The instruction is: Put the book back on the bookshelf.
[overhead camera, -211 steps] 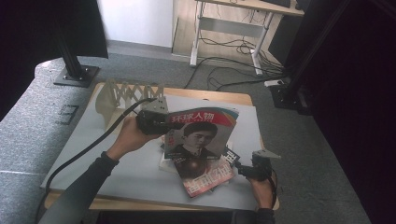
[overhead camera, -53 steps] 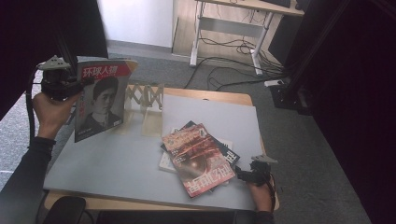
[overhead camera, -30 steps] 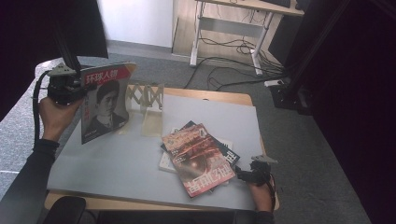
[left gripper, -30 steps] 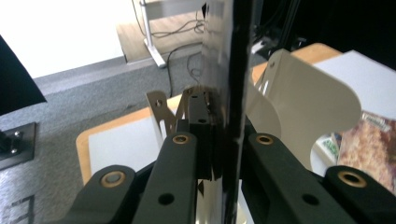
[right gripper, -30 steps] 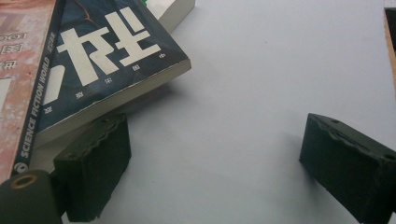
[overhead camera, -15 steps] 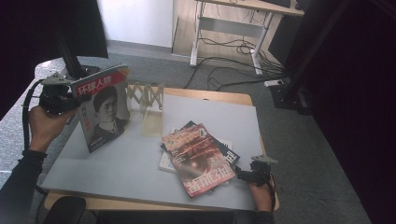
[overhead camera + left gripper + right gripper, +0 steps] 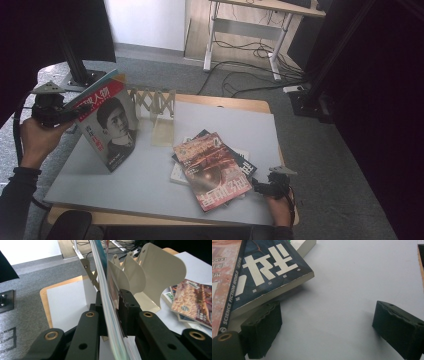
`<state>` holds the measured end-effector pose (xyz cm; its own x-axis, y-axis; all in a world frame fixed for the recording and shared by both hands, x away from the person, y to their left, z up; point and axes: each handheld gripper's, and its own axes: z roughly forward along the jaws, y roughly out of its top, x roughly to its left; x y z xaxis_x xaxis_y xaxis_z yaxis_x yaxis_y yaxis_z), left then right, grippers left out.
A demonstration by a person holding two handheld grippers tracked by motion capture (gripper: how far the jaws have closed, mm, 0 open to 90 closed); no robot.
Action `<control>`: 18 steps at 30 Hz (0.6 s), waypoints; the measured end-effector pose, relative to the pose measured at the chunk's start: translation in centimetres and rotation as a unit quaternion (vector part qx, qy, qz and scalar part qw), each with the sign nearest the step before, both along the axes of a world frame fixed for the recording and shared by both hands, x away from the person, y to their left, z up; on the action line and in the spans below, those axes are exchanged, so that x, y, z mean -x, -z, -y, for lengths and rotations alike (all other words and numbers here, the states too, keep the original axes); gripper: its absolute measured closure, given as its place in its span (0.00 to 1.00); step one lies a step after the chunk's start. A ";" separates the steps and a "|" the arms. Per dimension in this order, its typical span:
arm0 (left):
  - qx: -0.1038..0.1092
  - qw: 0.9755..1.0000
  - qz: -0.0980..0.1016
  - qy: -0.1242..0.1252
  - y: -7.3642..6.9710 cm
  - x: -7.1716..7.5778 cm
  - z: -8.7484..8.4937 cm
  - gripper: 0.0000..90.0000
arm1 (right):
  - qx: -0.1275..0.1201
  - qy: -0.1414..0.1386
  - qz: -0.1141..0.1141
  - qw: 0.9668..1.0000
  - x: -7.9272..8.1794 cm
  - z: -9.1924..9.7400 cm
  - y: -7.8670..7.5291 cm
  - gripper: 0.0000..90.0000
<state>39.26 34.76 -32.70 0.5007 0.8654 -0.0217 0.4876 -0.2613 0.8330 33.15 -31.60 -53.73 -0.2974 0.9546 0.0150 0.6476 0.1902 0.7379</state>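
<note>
Magazine [image 7: 109, 125] upright on the mat's [image 7: 150, 180] left edge, pinched in my left gripper [image 7: 111, 312], jaws just easing apart. Right gripper [image 7: 325, 327] gapes beside the stack [image 7: 212, 167].

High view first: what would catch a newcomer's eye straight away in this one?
The magazine with a portrait cover, held nearly upright at the table's left by the left gripper, whose jaws have just been opening yet still pinch its edge. Behind it stands a cream accordion file rack. Near the front right lies a loose pile of magazines, with the right gripper open beside its corner.
</note>
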 end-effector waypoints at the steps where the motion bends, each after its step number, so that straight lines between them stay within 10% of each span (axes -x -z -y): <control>1: 0.000 1.000 0.000 0.000 -0.2 -0.1 0.1 0.87 | 0.000 0.000 0.000 1.000 0.0 0.0 0.0 0.09; 11: 0.017 1.000 -0.018 -0.003 -1.5 -1.1 1.3 0.96 | 0.000 0.000 0.000 1.000 0.0 0.0 0.0 0.09; 18: 0.035 0.999 0.024 -0.024 -2.5 -1.8 1.7 0.97 | 0.000 0.000 -0.001 1.000 0.0 0.0 0.0 0.09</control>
